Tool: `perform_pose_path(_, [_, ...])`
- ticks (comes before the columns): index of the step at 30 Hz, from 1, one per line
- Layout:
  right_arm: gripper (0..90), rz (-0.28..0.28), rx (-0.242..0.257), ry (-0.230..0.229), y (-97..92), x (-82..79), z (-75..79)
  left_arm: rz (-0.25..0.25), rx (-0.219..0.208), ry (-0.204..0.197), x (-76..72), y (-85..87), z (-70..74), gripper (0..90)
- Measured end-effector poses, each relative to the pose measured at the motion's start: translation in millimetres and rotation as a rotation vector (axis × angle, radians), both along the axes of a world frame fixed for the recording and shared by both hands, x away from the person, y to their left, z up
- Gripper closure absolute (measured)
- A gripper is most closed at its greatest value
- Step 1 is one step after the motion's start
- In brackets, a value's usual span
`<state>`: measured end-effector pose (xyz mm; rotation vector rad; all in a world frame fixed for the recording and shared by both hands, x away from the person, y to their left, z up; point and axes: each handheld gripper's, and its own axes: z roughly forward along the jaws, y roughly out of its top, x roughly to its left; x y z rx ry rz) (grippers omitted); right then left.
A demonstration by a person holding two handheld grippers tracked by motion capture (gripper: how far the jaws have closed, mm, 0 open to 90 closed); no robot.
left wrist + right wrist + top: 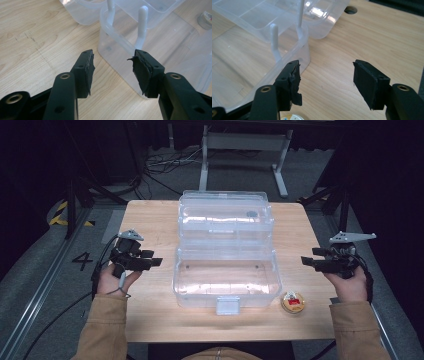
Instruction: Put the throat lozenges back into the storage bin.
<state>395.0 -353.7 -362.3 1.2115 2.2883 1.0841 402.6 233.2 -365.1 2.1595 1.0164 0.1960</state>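
A clear plastic box stands open in the middle of the wooden table, its lid and tray tier folded back behind it. My left gripper hovers just left of the box, open and holding nothing. In the left gripper view the box wall lies just beyond the left gripper. My right gripper hovers right of the box, open and holding nothing. In the right gripper view the box corner sits beyond the left jaw of the right gripper. A small round tin lies near the front right.
White hinge arms link the box's base and tray tier. The tin shows beyond the box in the left gripper view. A latch tab sticks out at the box's front. A round hole marks the table's far part. Cables and a stand lie behind the table.
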Motion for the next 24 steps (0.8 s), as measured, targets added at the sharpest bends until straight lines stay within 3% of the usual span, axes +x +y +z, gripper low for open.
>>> perform_pose_path(8, [38.4, 0.019, -0.022, 0.026, 1.9, 1.3, -8.2, 0.009, -0.004, 0.022, 0.3, 1.5, -3.4, 51.3])
perform_pose_path(24, [29.4, 0.098, -0.138, 0.134, 16.3, 3.8, -40.7, 0.0, 0.005, 0.036, 3.2, 1.0, -6.6, 51.3])
